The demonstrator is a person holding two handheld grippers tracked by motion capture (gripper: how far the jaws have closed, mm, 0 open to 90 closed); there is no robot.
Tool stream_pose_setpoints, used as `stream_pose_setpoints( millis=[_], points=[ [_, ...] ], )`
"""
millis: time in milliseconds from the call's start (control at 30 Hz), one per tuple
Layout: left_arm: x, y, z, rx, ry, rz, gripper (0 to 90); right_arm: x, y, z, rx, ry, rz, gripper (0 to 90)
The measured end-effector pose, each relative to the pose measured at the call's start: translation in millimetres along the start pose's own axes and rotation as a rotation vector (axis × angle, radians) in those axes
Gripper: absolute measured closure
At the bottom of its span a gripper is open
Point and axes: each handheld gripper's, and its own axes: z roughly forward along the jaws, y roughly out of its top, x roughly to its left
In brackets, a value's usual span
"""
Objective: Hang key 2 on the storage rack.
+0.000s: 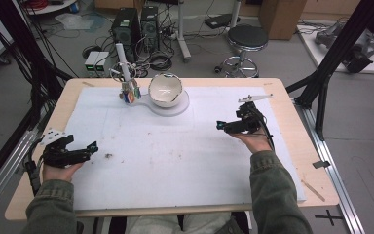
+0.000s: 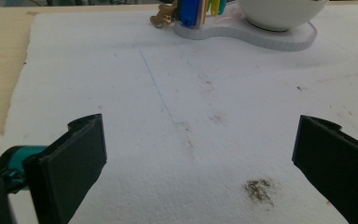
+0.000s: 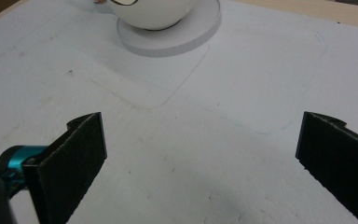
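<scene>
A white bowl (image 1: 165, 89) stands on a white flat base (image 1: 182, 105) at the back middle of the table; its underside shows in the left gripper view (image 2: 279, 14) and the right gripper view (image 3: 154, 11). Beside it a white post carries a cluster of coloured clips (image 1: 130, 93), also seen as coloured clips (image 2: 196, 10). My left gripper (image 1: 93, 146) rests open at the table's left, nothing between its jaws. At the right, my right gripper (image 1: 220, 125) is open and empty, pointing left.
A white foam mat (image 1: 185, 156) covers most of the wooden table (image 1: 316, 165) and has a dark smudge (image 2: 260, 190) near the left gripper. A stool (image 1: 247, 38), computer towers (image 1: 126, 27) and cables stand on the floor behind.
</scene>
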Motion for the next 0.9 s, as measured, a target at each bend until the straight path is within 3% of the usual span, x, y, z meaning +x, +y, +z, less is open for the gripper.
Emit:
stream_pose_setpoints(
  millis=[133, 900],
  points=[
    [-0.1, -0.1, -0.2, -0.001, 0.001, 0.000, 3.3, -3.7, -10.3, -2.9, 0.007, -0.016, 0.011, 0.6],
    [0.0, -0.6, -0.1, 0.001, 0.004, -0.004, 3.3, -9.1, -57.7, -23.6, -0.079, -0.094, 0.015, 0.7]
  ],
)
